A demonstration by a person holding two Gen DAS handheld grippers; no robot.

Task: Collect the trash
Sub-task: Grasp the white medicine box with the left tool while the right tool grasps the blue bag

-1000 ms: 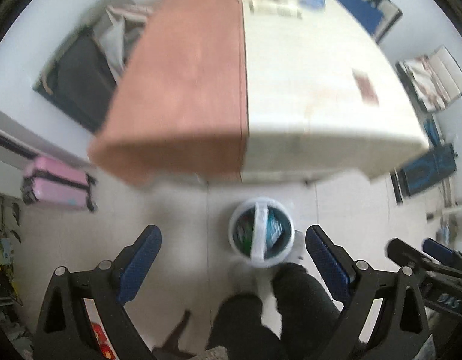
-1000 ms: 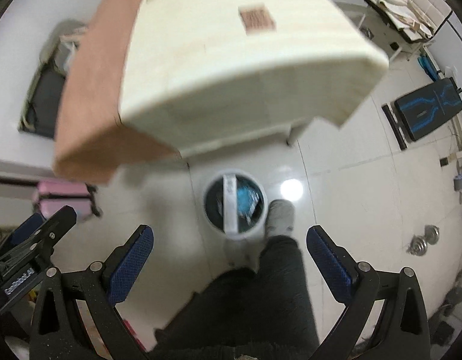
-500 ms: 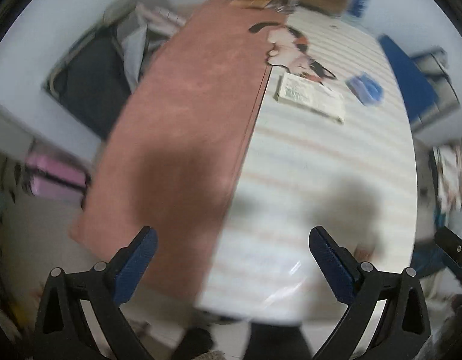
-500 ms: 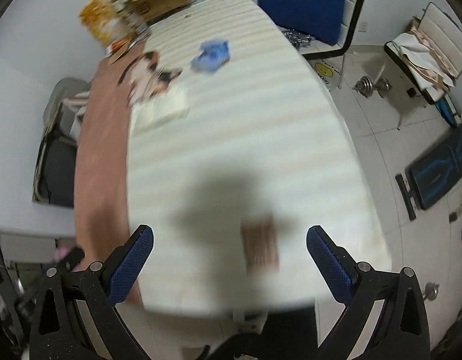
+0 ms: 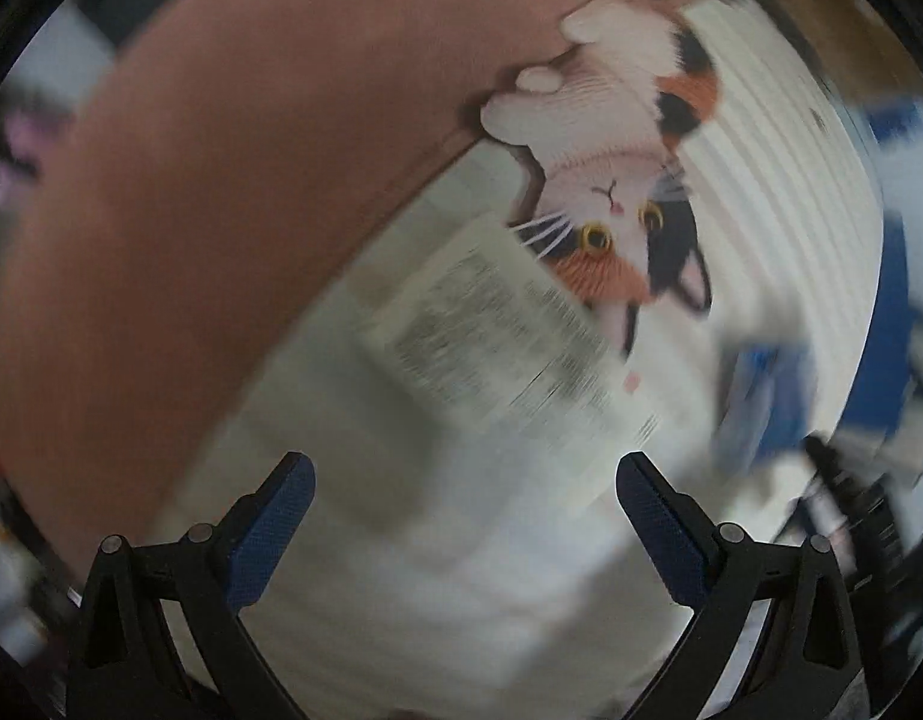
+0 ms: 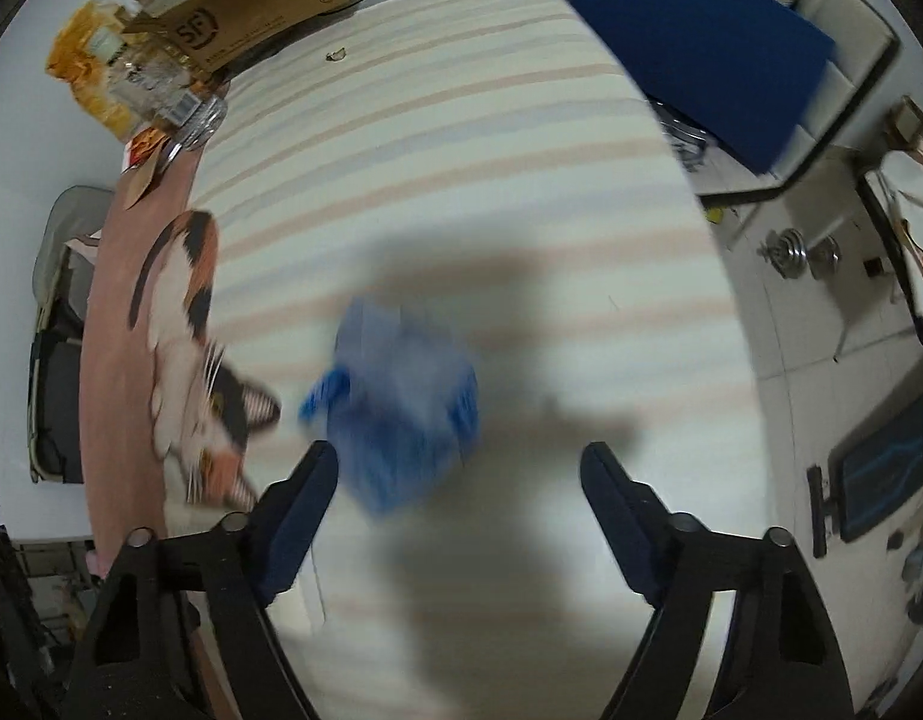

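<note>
my right tongs point down at the crumpled blue plastic wrapper lying on the striped cream bench. the two sides are closing in, but the wrapper sits just past the tips and nearer the left one, so nothing is pinched yet. if they close now, i think they could snap on air, or only nip a corner and let it fall. the wrapper looks light and thin, so a bump from one tip could push it away.

my left tongs are spread wide and hold nothing. they hang over the flat white printed paper that lies beside the orange, black and white cat picture on the pink mat. the paper lies flat, so i think the tips could slide over it and not get under its edge. they could grab the mat too. this view is very blurry, so aiming may be hard. my two tongs are near each other and might knock together.
</note>
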